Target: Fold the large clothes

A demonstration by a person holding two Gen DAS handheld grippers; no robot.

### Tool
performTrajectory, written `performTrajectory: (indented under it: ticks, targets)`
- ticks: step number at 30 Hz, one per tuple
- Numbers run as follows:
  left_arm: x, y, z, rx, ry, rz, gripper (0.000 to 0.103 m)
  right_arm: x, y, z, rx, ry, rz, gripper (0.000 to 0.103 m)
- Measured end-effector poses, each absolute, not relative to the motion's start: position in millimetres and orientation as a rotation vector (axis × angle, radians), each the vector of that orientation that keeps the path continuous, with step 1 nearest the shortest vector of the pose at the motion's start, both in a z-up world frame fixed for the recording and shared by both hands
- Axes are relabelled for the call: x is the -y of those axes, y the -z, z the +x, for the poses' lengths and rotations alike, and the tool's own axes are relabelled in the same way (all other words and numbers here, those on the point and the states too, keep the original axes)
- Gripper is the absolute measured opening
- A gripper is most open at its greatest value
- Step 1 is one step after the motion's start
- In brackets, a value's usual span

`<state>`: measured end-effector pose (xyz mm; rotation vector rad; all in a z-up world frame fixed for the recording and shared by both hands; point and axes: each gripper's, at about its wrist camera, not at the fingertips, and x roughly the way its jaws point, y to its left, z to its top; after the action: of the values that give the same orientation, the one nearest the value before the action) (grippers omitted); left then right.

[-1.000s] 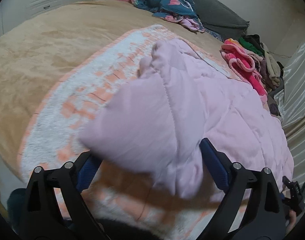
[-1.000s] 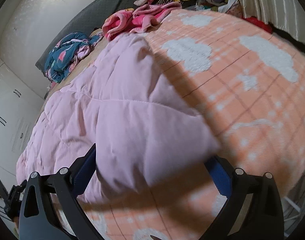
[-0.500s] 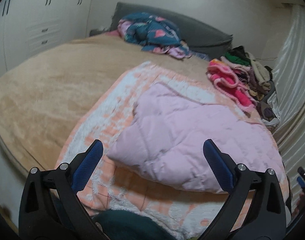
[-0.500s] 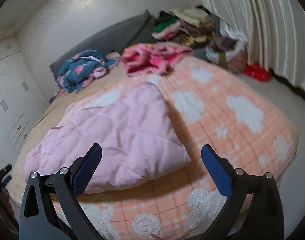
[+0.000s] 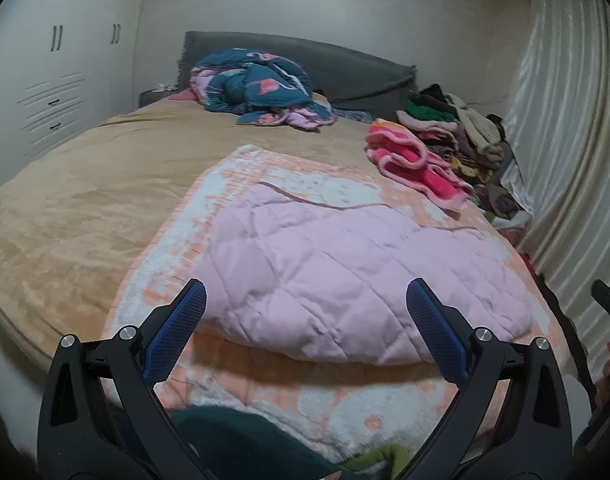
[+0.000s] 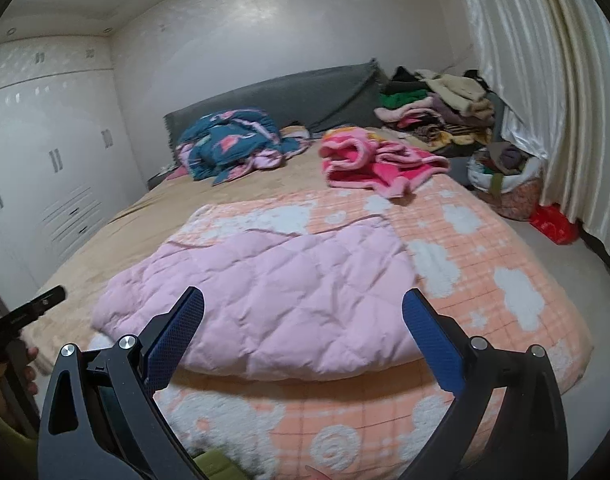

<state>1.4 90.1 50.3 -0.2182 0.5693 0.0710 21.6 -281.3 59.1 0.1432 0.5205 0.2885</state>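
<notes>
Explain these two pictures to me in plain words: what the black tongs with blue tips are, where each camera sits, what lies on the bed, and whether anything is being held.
No robot here: a person holds a two-finger gripper in each hand, with a fisheye camera on each looking along the fingers. One picture shows the left gripper, the other the right gripper. Both stand open and hold nothing. On the bed lies a folded pink quilted garment on an orange blanket with white clouds. Behind it lie a bright pink fleece piece, a teal patterned bundle and a pile of clothes.
</notes>
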Motion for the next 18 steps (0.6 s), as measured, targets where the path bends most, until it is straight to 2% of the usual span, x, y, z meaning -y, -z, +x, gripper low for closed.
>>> performTrajectory:
  ticks: [9,18]
  targets:
    - [-65.7,-37.7,-20.1,-0.573,-0.023,-0.159,0.094,227.1,-38.2,-17.7,-0.501,-0.338,0.09,0.099]
    - [-56.0,-23.5,-33.6,-0.593,0.013,-0.148,0.094,202.2,-8.8,-27.0,-0.606,-0.383,0.057,0.099]
